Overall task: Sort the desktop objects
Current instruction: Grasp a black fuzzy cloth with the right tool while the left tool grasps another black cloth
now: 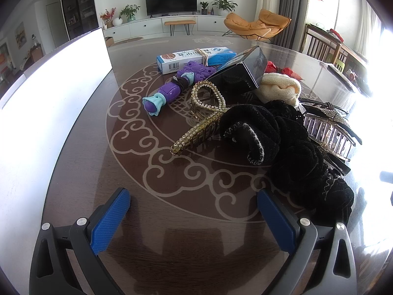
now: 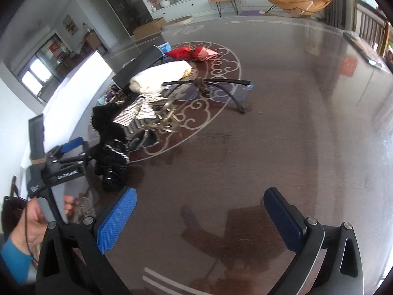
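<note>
Blue-padded left tool [image 1: 194,217] hovers wide open and empty over the dark patterned surface [image 1: 152,221], its right finger just beside a black velvet scrunchie [image 1: 282,147]. Beyond lie a rhinestone hair claw [image 1: 206,113], a purple toy [image 1: 176,86] and a blue-white box [image 1: 194,57] marked "APENXIA". Right tool [image 2: 200,217], likewise spread and empty, holds well apart from black-framed glasses [image 2: 216,86].
</note>
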A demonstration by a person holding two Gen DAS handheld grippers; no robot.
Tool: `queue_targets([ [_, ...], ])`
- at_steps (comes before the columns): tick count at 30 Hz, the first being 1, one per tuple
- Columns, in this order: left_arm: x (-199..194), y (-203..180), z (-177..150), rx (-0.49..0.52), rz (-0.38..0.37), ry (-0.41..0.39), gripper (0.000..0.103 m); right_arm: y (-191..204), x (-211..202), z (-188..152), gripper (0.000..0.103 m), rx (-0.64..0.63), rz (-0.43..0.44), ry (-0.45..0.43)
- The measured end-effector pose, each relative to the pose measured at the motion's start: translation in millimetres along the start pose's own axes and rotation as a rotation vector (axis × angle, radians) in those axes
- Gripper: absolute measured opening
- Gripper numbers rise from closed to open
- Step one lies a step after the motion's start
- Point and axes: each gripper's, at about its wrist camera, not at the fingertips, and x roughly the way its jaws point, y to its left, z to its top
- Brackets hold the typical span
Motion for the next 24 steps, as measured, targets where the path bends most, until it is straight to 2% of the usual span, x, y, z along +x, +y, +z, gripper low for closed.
queue_targets([
  [2, 0, 0, 1, 0.016, -0.008, 0.013, 0.103, 22, 4, 0, 0.103, -0.023, 0.089, 0.019],
  [3, -2, 2, 1, 0.033, -0.021, 0.044, 0.103, 38, 10, -1, 0.103, -0.051, 0.117, 0.035],
  [6, -13, 19, -13, 0.039, -0.023, 0.138, 0.103, 83, 30, -1, 0.098, -0.141, 0.157, 0.071],
  [9, -27, 39, -29, 0.028, -0.037, 0.17, 0.103, 116, 56, 9, 0.09, -0.212, 0.116, 0.083],
  [12, -43, 55, -35, -0.003, -0.073, 0.131, 0.103, 136, 84, 24, 0.085, -0.252, 0.027, 0.082],
  [14, -51, 60, -35, -0.019, -0.094, 0.096, 0.103, 146, 98, 30, 0.077, -0.287, -0.031, 0.076],
  [15, -52, 59, -33, -0.02, -0.098, 0.086, 0.103, 150, 100, 31, 0.072, -0.311, -0.056, 0.058],
  [16, -52, 58, -29, -0.015, -0.103, 0.078, 0.103, 151, 100, 31, 0.06, -0.323, -0.074, 0.053],
  [17, -53, 55, -26, -0.007, -0.106, 0.07, 0.103, 149, 96, 30, 0.042, -0.318, -0.073, 0.05],
  [18, -54, 51, -22, 0.005, -0.109, 0.06, 0.103, 144, 91, 27, 0.037, -0.3, -0.047, 0.054],
  [19, -55, 46, -17, 0.024, -0.118, 0.048, 0.103, 137, 85, 22, 0.037, -0.279, -0.024, 0.058],
  [21, -56, 30, -4, 0.083, -0.135, 0.02, 0.103, 117, 71, 7, 0.037, -0.273, -0.044, 0.053],
  [24, -56, -4, 21, 0.22, -0.137, -0.037, 0.103, 85, 44, -18, 0.037, -0.232, -0.029, 0.042],
])
